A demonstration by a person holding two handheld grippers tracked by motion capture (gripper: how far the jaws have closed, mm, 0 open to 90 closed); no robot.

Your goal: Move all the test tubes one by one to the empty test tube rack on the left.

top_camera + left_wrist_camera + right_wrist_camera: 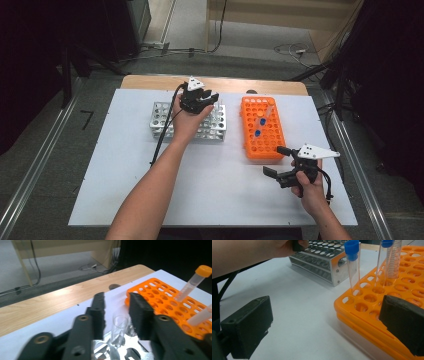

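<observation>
left gripper [116, 315] spread around glass tube [119, 326] in metal rack [161, 120] | right gripper [276, 161] spread, beside orange rack [250, 145]

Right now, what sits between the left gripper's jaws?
In the left gripper view, an uncapped clear tube stands in the metal rack between the left gripper jaws, which aren't pressing it.

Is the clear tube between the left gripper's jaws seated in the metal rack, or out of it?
Seated. In the left gripper view the uncapped clear tube stands upright with its foot down in the metal rack, and the left gripper has a gap either side of it.
</observation>
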